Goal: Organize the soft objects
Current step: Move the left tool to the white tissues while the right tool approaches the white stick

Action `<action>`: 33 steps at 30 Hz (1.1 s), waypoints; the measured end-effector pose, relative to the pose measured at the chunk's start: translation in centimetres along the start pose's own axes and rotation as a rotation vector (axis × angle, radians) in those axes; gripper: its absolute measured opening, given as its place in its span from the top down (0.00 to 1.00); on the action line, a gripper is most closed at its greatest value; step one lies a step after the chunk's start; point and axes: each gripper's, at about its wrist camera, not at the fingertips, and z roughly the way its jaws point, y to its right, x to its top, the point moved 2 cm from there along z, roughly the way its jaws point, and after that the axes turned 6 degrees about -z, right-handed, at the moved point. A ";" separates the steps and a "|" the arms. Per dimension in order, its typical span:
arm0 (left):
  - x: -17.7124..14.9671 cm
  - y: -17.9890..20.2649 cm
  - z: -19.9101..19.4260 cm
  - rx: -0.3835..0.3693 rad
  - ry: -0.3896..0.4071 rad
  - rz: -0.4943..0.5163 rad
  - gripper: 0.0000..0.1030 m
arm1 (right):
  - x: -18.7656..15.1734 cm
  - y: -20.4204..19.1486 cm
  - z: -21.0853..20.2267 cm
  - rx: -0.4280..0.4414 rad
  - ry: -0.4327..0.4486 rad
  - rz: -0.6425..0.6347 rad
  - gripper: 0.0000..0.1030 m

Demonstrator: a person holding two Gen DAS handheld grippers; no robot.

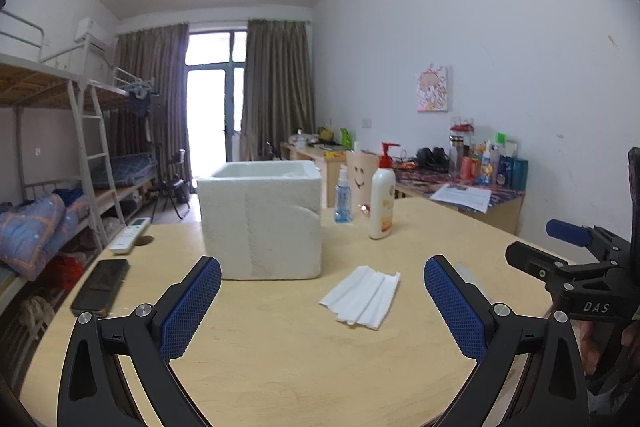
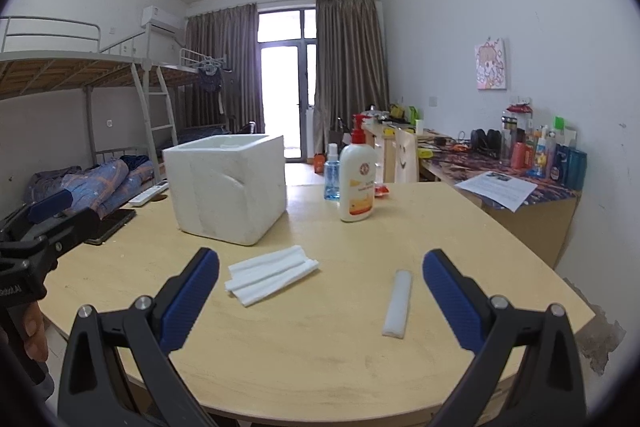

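A bundle of white foam strips (image 1: pixel 362 297) (image 2: pixel 272 275) lies flat on the wooden table (image 1: pixel 280 367), in front of a white foam box (image 1: pixel 262 219) (image 2: pixel 228 183) with an open top. One single white foam strip (image 2: pixel 398 303) lies apart to the right, just left of the right gripper's right finger. My left gripper (image 1: pixel 322 301) is open above the table, the bundle between its fingers and slightly ahead. My right gripper (image 2: pixel 320 295) is also open, with the bundle ahead on its left side. Neither gripper holds anything.
A lotion pump bottle (image 1: pixel 383 197) (image 2: pixel 357 183) and a blue spray bottle (image 1: pixel 343 201) (image 2: pixel 331 173) stand behind the box. A dark phone (image 1: pixel 102 285) and a white remote (image 1: pixel 130 235) lie at the table's left. A cluttered desk (image 2: pixel 520 183) lines the right wall.
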 end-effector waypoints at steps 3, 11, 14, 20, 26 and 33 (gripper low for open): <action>-0.1 0.5 1.0 -0.017 -0.029 0.006 0.01 | -0.3 0.5 0.7 -0.002 -0.025 0.004 0.00; 0.0 1.7 4.5 -0.064 -0.115 0.035 0.01 | -0.9 1.9 2.2 0.031 -0.100 0.038 0.00; -0.2 2.4 6.2 -0.087 -0.162 0.046 0.01 | -1.1 2.7 3.1 0.006 -0.128 0.044 0.00; -0.7 3.1 9.3 -0.106 -0.247 0.053 0.01 | -2.1 3.9 5.0 -0.013 -0.196 0.056 0.00; -1.2 3.6 12.1 -0.110 -0.326 0.058 0.01 | -2.8 4.4 6.8 -0.019 -0.251 0.047 0.00; -2.2 4.0 14.9 -0.111 -0.412 0.067 0.01 | -3.8 5.4 8.9 -0.002 -0.318 0.058 0.00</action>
